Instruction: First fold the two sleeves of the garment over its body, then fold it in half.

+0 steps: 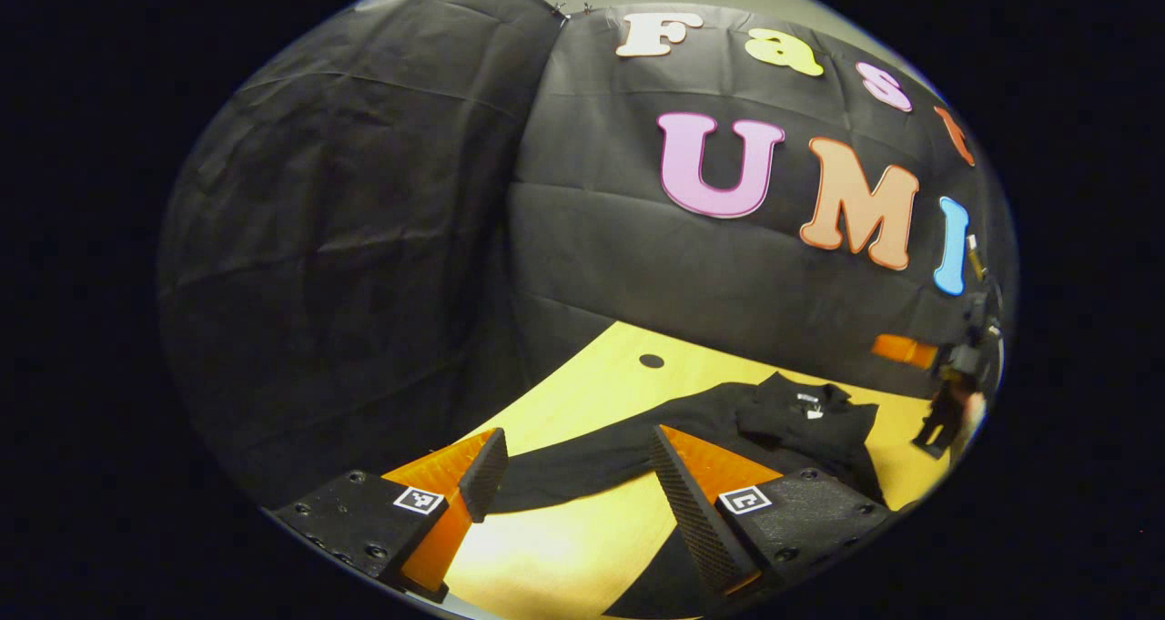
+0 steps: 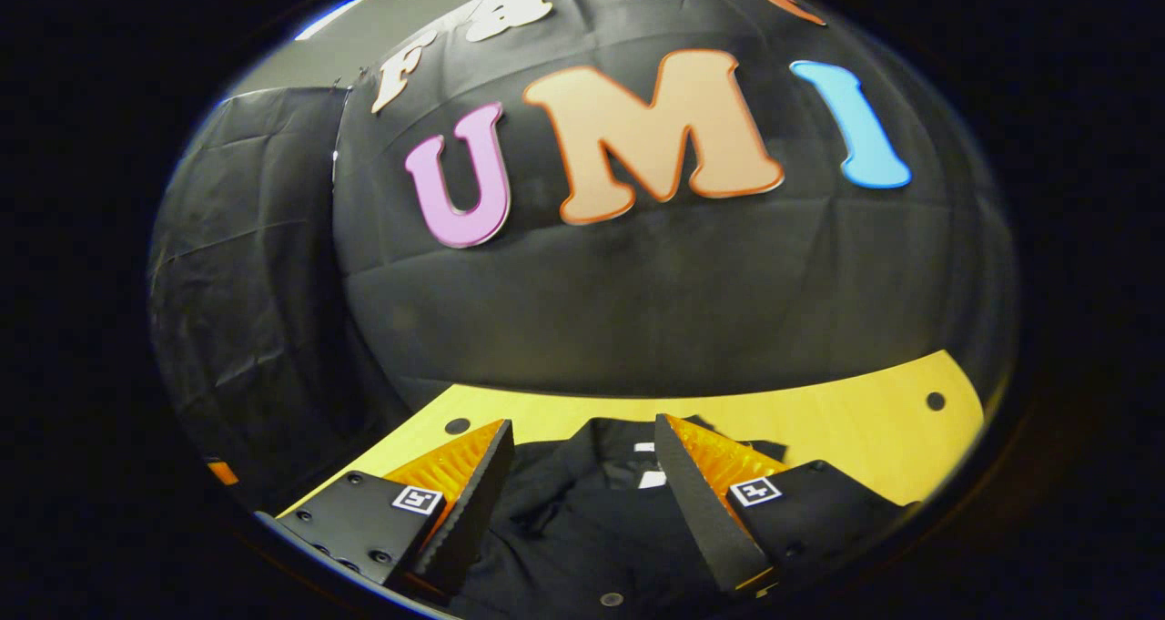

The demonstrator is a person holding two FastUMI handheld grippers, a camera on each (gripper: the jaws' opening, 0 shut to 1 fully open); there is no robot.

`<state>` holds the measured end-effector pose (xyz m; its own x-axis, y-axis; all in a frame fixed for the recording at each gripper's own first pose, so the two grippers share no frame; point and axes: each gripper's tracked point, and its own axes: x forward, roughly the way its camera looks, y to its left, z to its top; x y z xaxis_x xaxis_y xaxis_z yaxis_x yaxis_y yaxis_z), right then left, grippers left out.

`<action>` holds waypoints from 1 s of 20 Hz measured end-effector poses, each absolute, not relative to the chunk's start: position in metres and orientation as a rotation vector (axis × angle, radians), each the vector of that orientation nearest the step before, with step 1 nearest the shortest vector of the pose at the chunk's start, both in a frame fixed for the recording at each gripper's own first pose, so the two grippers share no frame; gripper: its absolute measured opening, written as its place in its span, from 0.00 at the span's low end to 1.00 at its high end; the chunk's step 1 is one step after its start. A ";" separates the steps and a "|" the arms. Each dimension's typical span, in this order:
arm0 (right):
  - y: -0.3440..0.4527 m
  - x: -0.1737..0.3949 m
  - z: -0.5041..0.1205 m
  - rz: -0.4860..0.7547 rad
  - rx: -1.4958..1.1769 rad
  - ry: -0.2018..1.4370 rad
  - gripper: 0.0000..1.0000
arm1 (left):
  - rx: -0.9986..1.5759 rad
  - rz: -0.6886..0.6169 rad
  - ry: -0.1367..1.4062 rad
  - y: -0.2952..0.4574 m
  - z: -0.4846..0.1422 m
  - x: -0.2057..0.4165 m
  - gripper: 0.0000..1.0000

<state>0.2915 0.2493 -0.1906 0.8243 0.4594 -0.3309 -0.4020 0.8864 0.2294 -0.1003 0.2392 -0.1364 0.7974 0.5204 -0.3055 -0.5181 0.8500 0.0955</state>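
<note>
Black shirt (image 1: 710,429) is spread near the tabletop's (image 1: 582,392) far edge, untouched by both wide-apart grippers (image 1: 573,488) (image 2: 582,502), so a thin sleeve (image 1: 582,465) could be missed.

Just a yellow wooden tabletop (image 1: 582,547) with a few small dark round holes in it (image 1: 651,360), one near the back on the left gripper view and one at each far corner (image 2: 935,401) on the right gripper view. Wrinkly black cloth wall (image 2: 637,301) hangs right behind it.
</note>
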 end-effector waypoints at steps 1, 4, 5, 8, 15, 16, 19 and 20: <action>0.231 0.285 -0.181 0.434 0.163 0.374 0.98 | 0.002 0.567 0.370 0.247 -0.149 -0.101 0.92; 0.172 0.264 -0.157 0.344 0.184 0.323 0.98 | -0.047 0.586 0.418 0.266 -0.174 -0.098 0.95; 0.158 0.256 -0.153 0.311 0.183 0.319 0.94 | -0.058 0.595 0.425 0.274 -0.182 -0.096 0.96; 0.114 0.230 -0.139 0.224 0.208 0.293 0.94 | -0.049 0.644 0.462 0.299 -0.214 -0.097 0.96; 0.054 0.190 -0.144 0.088 0.265 0.301 0.98 | -0.020 0.700 0.530 0.325 -0.263 -0.104 0.95; 0.047 0.187 -0.143 0.067 0.272 0.295 0.98 | -0.026 0.705 0.539 0.325 -0.269 -0.105 0.95; 0.031 0.176 -0.138 0.011 0.276 0.264 0.97 | -0.055 0.721 0.563 0.330 -0.281 -0.108 0.96; 0.026 0.172 -0.137 -0.002 0.267 0.256 0.97 | -0.057 0.730 0.573 0.332 -0.286 -0.109 0.96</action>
<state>0.1719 0.0263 -0.1366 0.9676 0.0323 -0.2504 0.0354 0.9647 0.2611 -0.1087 0.3322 -0.2857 0.5991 0.6144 -0.5134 -0.6447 0.7505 0.1457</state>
